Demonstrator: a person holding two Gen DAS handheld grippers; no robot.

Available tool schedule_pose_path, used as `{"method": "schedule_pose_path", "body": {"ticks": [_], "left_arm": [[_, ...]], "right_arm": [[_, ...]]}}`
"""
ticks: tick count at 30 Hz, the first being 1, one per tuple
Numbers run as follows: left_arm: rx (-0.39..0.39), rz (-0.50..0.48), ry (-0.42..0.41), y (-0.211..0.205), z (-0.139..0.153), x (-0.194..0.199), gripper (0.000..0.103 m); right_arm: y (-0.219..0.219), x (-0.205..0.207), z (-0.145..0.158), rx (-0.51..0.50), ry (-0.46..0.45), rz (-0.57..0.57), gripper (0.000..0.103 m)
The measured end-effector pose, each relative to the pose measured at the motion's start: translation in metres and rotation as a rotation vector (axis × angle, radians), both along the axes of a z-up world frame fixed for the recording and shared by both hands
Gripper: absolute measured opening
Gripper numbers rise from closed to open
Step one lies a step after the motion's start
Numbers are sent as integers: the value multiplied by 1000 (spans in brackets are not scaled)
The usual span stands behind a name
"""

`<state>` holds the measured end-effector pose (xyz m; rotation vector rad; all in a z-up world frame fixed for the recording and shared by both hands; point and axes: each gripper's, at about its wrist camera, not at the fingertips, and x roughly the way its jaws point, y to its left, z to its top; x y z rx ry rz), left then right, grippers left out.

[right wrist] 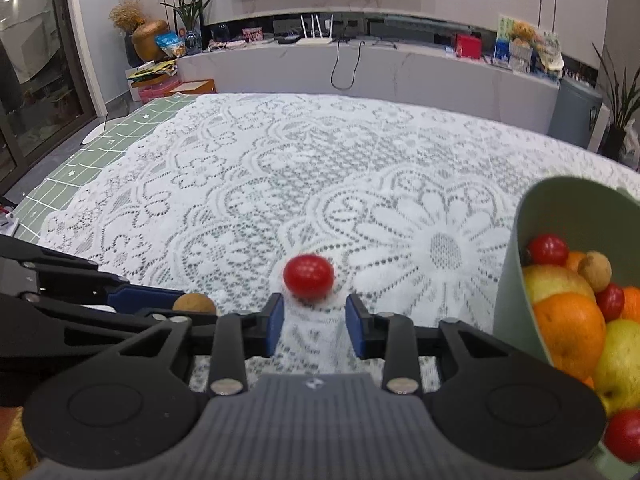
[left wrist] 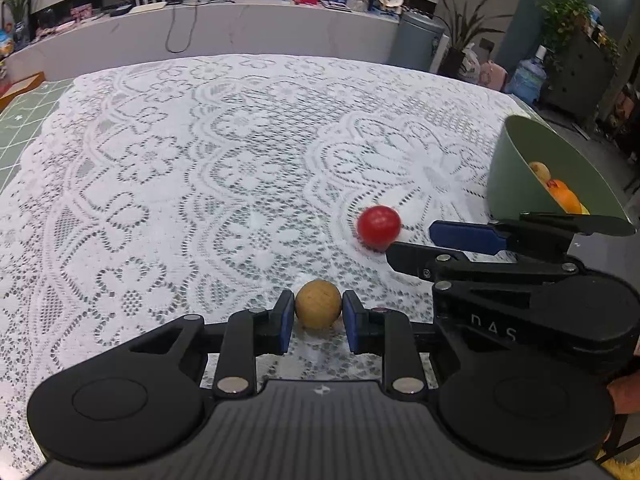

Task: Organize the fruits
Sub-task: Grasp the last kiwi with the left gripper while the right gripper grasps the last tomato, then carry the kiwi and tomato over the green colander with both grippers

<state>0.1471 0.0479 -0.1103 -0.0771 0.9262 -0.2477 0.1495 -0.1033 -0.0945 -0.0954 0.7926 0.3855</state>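
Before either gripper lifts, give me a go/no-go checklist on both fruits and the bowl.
1. Left gripper shut on the tan fruit: ok, pads at both sides.
2. Tan fruit centred between the pads: ok.
3. Right gripper around the red tomato: not ok, the tomato lies ahead of the tips.
4. Tomato at rest: cannot tell, it looks blurred.
5. Green bowl has room: cannot tell, it already holds plenty of fruit.

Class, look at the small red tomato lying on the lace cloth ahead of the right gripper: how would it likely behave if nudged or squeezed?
The tomato is round and lies free on the lace cloth, so a nudge would probably roll it. Its glossy skin suggests it may slip between the right gripper's pads. It looks soft, so a hard squeeze might split it.
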Motion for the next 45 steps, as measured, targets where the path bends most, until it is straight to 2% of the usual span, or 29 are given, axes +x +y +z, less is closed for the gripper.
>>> {"method": "schedule_pose_path", "body": {"ticks": [18,25,32,40,45], "left_arm": [[5,54,-8,9,-2,5,28],[8,58,-4,9,-2,5,28],[23,49,-5,8,-4,4,28],[39,47,-20,6,-4,3,28],[20,71,-28,9,-1,1,28]], "right_arm": [[13,19,-15,-5,-28,10,37],[17,20,-19,-19,-21,19,30],[17,18,-21,-30,-28,24,29],[10,13,-12,-15,-57,-2,29],[3,5,-3,0,-66,-20,29]]}}
